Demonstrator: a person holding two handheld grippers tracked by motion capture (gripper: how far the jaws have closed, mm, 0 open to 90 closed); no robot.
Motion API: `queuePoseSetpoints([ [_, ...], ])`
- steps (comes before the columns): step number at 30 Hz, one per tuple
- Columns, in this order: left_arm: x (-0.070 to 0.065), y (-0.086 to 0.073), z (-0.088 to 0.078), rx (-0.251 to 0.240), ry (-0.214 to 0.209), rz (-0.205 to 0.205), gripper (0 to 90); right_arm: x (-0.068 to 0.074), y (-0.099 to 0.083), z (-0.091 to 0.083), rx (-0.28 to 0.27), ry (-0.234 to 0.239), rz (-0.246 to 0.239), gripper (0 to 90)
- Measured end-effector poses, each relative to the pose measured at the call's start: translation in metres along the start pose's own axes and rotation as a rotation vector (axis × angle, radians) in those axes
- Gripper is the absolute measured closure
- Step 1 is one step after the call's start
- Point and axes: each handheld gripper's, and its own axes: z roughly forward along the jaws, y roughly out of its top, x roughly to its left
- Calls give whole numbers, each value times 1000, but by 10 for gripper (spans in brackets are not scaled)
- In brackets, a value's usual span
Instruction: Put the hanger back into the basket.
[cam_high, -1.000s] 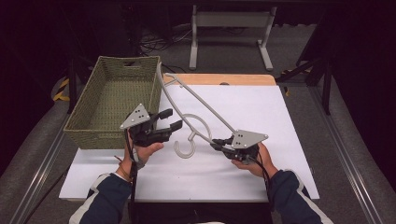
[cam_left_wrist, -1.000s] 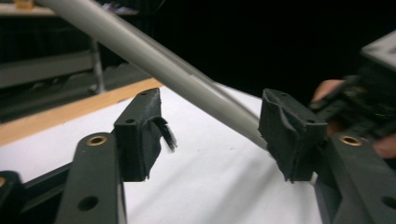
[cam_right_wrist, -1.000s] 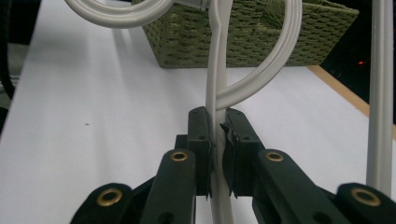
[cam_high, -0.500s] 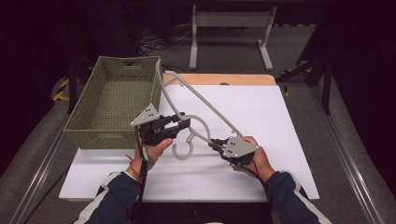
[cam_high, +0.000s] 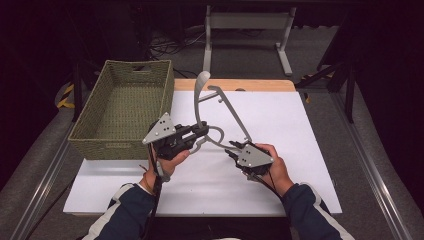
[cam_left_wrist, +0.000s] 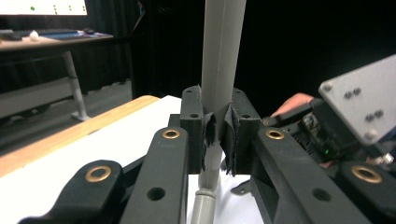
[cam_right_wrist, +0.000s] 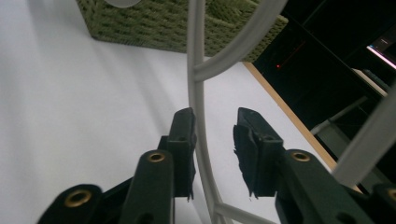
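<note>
At the far left sits the olive-green woven rectangular basket (cam_high: 122, 107), open-topped on the white table sheet (cam_high: 280, 125), seemingly where the work is headed. Just right of its near corner, the left gripper (cam_high: 202, 131) is clenched on the grey plastic clothes hanger (cam_high: 220, 107): in the left gripper view its jaws have just been closing, and the pads (cam_left_wrist: 208, 135) now press both sides of the hanger's flat bar (cam_left_wrist: 219, 70). That firm hold carries the hanger tilted up off the sheet, its upper end rising toward the far edge.

Further right, the right gripper (cam_high: 234, 149) sits at the hanger's near lower end. Its jaws have just been opening, and in the right gripper view the thin bar (cam_right_wrist: 198, 121) runs between them, beside the left pad with a gap to the right pad; it is released, probably handing the load to the other hand.

The basket's near right wall stands between hanger and interior, so the long frame likely needs lifting over the rim.
</note>
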Motion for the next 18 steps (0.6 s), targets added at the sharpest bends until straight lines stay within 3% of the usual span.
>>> queuePoseSetpoints([
  [2,0,5,-1,-10,28,31,800,-2,0,-4,-3,2,25,584],
  [5,1,13,-2,-20,46,67,800,-4,-3,-13,-6,1,33,564],
  [8,1,31,-6,-32,112,151,800,-6,-7,-22,-8,-7,42,536],
  [12,3,44,-10,-32,144,230,800,-8,-14,-30,-3,-9,69,483],
  [14,5,51,-13,-41,163,262,800,-11,-19,-34,-5,13,118,463],
  [17,8,55,-16,-41,187,270,800,-15,-28,-37,8,16,168,416],
  [18,12,60,-22,-49,218,301,800,-17,-32,-39,11,16,188,404],
])
